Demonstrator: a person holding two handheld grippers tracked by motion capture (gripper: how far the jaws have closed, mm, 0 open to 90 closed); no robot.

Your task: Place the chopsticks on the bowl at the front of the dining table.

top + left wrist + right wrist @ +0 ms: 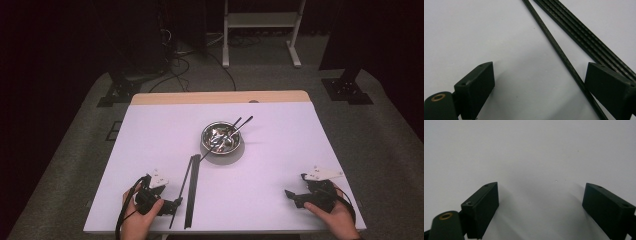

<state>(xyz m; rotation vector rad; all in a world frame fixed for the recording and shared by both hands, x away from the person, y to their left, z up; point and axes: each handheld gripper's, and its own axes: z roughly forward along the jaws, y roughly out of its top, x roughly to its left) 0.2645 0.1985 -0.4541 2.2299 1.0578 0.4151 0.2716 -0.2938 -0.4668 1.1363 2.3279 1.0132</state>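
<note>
Surface (150,150): white and bare across most of its top, with everything on it lying near the middle or toward the person's left.
Bowl (221,138): shiny metal, upright at the centre, holding thin dark sticks that lean out over its far rim; well apart from both tongs.
Grooved strip (192,192): long, flat and black with lengthwise ridges, lying on the surface just right of the left tongs, running from near the bowl to the near edge.
Thin rod (559,53): slim, black and straight, flat on the surface beside the strip and at a slight angle to it; in the left gripper view it passes between the jaws, close against the right one.
Left tongs (172,204): spread wide and holding nothing, low over the rod's near end.
Right tongs (292,196): spread wide and empty above bare surface, well away from the rod.
Risk: the rod sits off-centre, so closing could push it sideways or roll it against the strip rather than pinch it.
Second risk: the right jaw overlaps the strip's edge and may catch both, lifting the strip too.
</note>
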